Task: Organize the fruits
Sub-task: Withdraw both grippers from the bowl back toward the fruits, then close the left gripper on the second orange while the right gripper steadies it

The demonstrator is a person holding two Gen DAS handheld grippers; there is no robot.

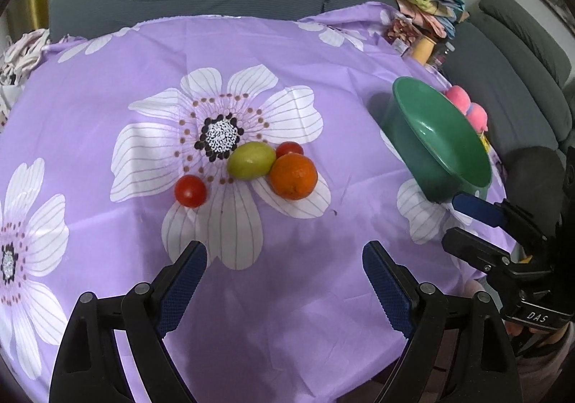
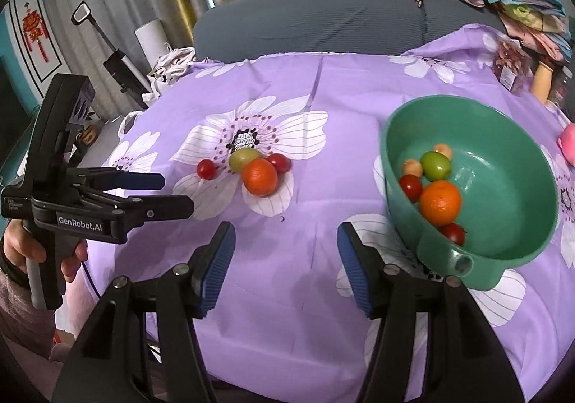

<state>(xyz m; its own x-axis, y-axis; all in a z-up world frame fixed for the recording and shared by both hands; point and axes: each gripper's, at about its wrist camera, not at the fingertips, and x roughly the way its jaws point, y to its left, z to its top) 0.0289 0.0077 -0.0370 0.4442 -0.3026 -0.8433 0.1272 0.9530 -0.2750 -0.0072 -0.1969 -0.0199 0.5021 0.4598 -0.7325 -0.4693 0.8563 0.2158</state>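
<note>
We saw both grippers released and empty: the left gripper (image 1: 284,281) and the right gripper (image 2: 285,266); four fruits (image 1: 293,176) lay together on the purple cloth (image 1: 323,43); other fruits sat inside the green bowl (image 2: 521,187).

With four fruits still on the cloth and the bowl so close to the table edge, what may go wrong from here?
1. The orange, green fruit and one tomato touch; gripping one may send the others rolling.
2. The green bowl, already holding fruit, stands near the table's edge; a push by the open right gripper might shift it off.
</note>
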